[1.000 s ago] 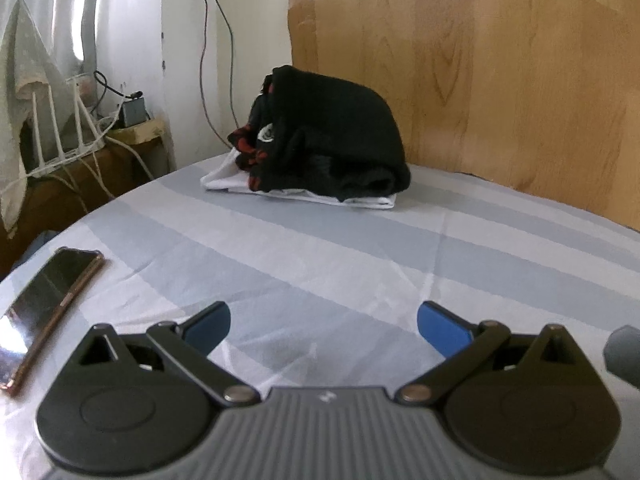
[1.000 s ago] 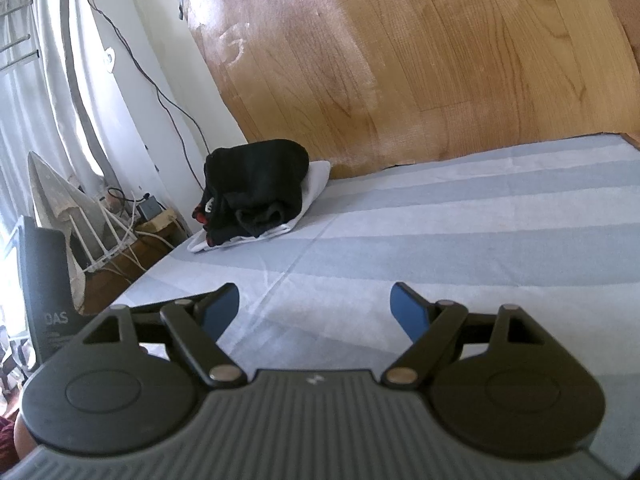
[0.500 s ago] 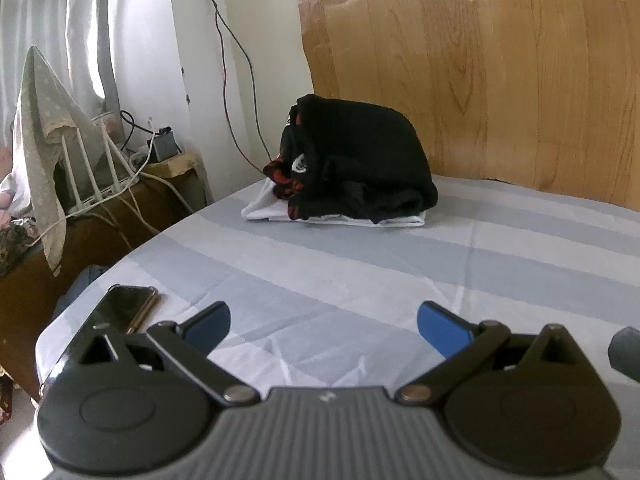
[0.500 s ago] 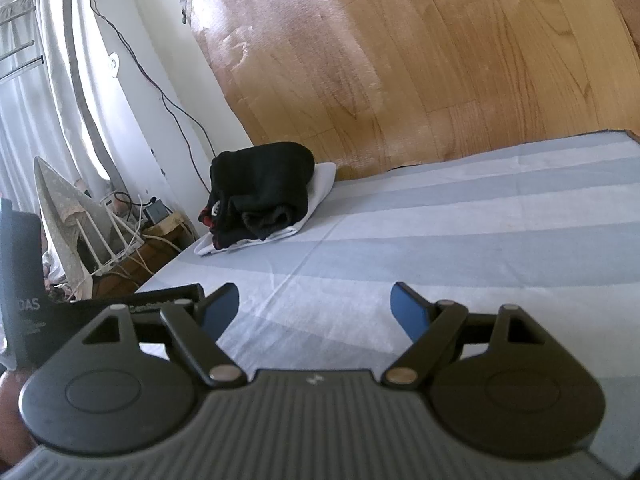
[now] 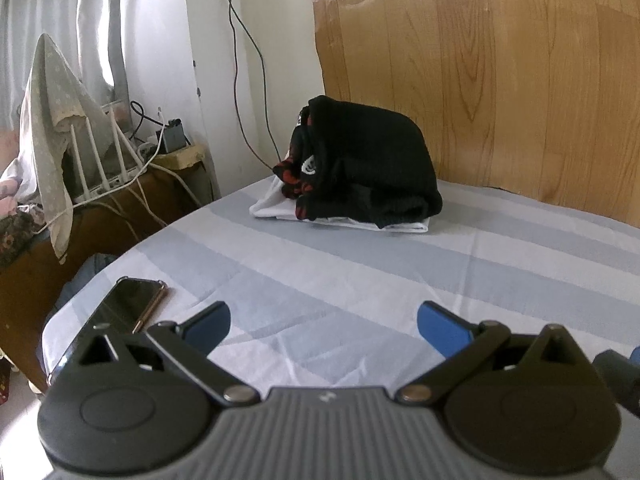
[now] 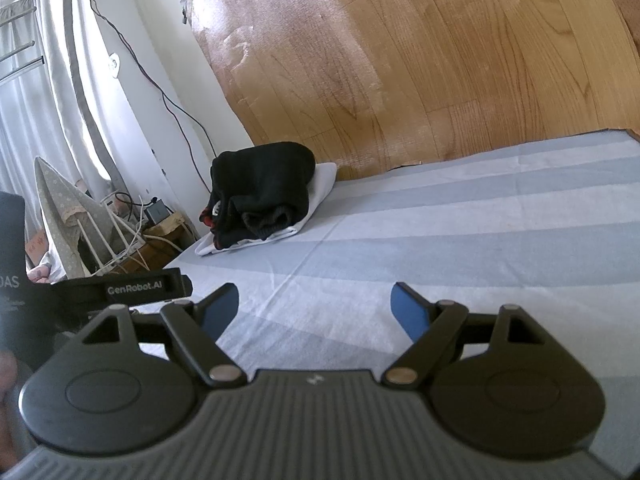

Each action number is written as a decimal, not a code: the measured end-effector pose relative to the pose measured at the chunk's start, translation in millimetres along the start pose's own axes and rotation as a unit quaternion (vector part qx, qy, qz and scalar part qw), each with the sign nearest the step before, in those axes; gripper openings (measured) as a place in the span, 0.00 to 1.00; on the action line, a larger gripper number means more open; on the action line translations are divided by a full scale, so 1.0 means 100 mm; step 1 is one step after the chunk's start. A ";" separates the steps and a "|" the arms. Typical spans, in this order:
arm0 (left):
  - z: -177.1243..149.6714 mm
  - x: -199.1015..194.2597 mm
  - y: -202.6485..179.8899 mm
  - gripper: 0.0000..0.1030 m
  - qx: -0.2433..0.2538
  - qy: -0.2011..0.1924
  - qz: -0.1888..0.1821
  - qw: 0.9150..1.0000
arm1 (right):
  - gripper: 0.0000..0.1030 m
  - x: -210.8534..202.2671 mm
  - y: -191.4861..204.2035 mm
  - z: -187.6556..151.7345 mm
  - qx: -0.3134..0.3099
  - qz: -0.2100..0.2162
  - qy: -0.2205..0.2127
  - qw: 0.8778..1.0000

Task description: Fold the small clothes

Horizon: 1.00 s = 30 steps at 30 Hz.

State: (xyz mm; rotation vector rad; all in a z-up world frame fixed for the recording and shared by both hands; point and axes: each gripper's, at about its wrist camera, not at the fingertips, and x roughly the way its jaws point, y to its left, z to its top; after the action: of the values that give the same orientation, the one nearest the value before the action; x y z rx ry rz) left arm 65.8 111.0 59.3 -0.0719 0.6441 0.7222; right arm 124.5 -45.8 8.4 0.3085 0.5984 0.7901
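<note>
A stack of folded clothes sits at the far left corner of the bed: a black garment with red patterned trim [image 5: 368, 168] on top of a folded white garment [image 5: 276, 210]. The stack also shows in the right wrist view, black [image 6: 264, 188] over white [image 6: 322, 184]. My left gripper [image 5: 323, 326] is open and empty, low over the striped sheet near the front edge. My right gripper [image 6: 316, 306] is open and empty, also low over the sheet. Both are well short of the stack.
A phone [image 5: 128, 304] lies on the blue-and-white striped sheet [image 5: 400, 272] by the bed's left edge. A wooden board [image 5: 500, 72] backs the bed. A side table with cables and a draped rack [image 5: 60, 160] stands left. The left gripper's body [image 6: 136, 290] shows beside my right gripper.
Both grippers have drawn back from the stack and risen a little, and the left view has swung so that more of the bed's left edge and the phone show. Jaws stay open.
</note>
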 end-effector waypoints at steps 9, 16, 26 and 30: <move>0.01 -0.03 -0.02 1.00 0.006 -0.003 0.003 1.000 | 0.83 0.00 0.00 0.00 0.001 0.000 0.000 1.000; 0.03 -0.04 -0.02 1.00 0.013 -0.005 0.003 1.000 | 0.83 0.00 0.00 0.00 0.001 0.000 0.000 1.000; 0.03 -0.07 -0.04 1.00 0.022 -0.012 0.005 1.000 | 0.83 0.00 -0.01 0.00 0.002 0.003 -0.001 1.000; 0.03 -0.07 -0.02 1.00 0.023 -0.010 0.005 1.000 | 0.83 -0.02 -0.02 0.00 0.001 0.003 -0.001 1.000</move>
State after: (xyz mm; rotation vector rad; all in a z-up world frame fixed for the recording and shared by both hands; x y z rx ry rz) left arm 64.5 106.0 65.8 -0.0193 0.6414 0.7165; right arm 124.8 -48.3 7.9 0.3136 0.5961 0.7957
